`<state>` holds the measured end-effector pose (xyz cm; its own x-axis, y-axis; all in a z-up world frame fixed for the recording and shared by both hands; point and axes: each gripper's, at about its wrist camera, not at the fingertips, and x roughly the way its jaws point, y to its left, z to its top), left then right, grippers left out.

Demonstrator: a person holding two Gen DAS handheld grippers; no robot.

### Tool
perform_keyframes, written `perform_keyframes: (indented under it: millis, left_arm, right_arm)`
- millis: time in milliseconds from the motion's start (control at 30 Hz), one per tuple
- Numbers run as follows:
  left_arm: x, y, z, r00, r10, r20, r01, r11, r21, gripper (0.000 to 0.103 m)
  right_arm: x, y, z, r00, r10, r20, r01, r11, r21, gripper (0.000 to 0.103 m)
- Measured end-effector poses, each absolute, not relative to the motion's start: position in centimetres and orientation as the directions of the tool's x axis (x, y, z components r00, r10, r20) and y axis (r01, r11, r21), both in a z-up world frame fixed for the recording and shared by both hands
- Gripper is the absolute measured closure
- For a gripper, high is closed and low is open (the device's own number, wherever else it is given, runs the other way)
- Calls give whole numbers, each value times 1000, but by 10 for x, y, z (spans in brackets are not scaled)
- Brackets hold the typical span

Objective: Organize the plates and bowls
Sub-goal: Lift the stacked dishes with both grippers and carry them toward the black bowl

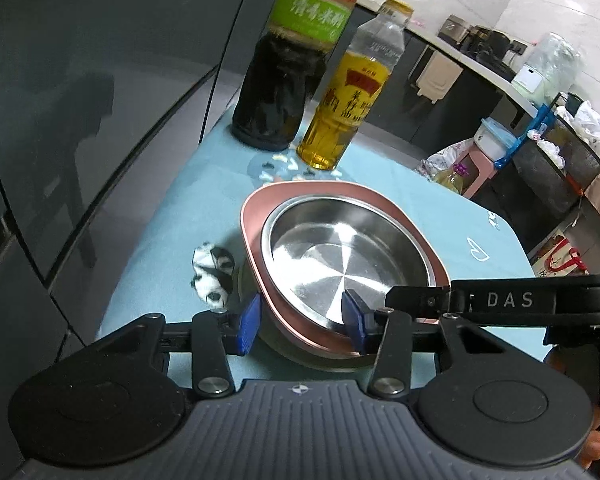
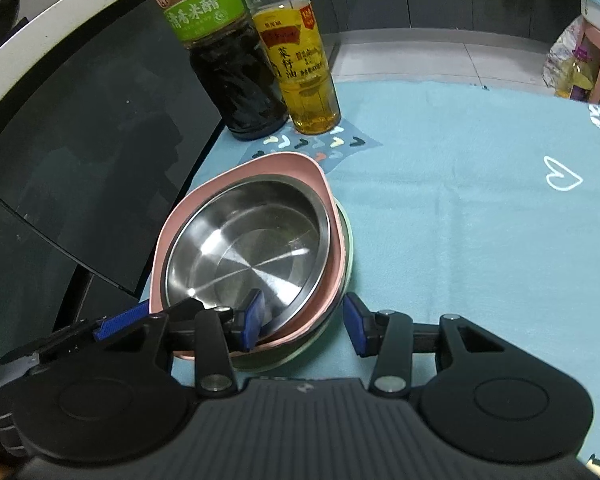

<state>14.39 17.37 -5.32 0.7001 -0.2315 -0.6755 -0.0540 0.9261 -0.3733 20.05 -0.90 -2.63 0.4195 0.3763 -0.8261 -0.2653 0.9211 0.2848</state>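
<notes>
Teal and soft-napped, spreading as a cloth (image 1: 440, 216) over the whole tabletop. Bearing at its far edge a small patterned mat (image 2: 356, 144), with a dark vinegar bottle (image 1: 276, 80) and an oil bottle (image 1: 348, 112) standing upright just beside each other. Backing on the left of both frames onto dark glossy cabinet panels (image 1: 80, 100); giving way beyond the far edge to pale floor tiles (image 2: 400, 56).

Sitting near the middle of each frame, toward the cloth's left edge: a steel bowl (image 1: 340, 256) nested inside a pink bowl (image 1: 252, 216).

Straddling the near rim with the left gripper (image 1: 302, 316), fingers half spread, one blue pad outside the pink wall and the other inside the steel bowl. Straddling the rim likewise with the right gripper (image 2: 304, 320), left pad inside the bowl, right pad just outside. Pressing or merely bracketing: impossible to tell for either.

Showing only in the left wrist view: a black-and-white panda-print object (image 1: 212, 276) left of the bowls, a white counter (image 1: 480, 64) with appliances at upper right, a dark mesh basket (image 1: 560, 152), and the right gripper's black finger crossing in from the right edge.

Showing only in the right wrist view: a pale green plate (image 2: 346, 240) peeking out under the pink bowl, a white outline heart (image 2: 564, 178) on the cloth at right, and the left gripper's blue-padded finger reaching in from lower left.
</notes>
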Motion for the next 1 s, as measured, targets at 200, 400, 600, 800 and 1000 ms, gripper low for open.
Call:
perform_keyframes:
  millis: [200, 400, 600, 800, 1000]
  left_arm:
    - [149, 178, -62, 689, -250, -680, -54, 918, -392, 63]
    - [154, 184, -66, 683, -205, -701, -92, 928, -361, 61]
    - [166, 191, -77, 656, -254, -711, -123, 893, -433, 56]
    - [174, 181, -82, 671, -265, -692, -95, 895, -435, 55]
    - [167, 172, -75, 694, -201, -691, -96, 926, -365, 58]
  right_arm:
    - [209, -7, -35, 406, 357, -841, -262, 927, 267, 64]
    - [221, -11, -49, 382, 347, -857, -251, 931, 265, 64]
    - [229, -19, -49, 375, 364, -853, -260, 924, 280, 62]
    - [238, -19, -61, 352, 400, -846, -274, 908, 316, 58]
    - [229, -6, -57, 400, 335, -853, -338, 919, 202, 71]
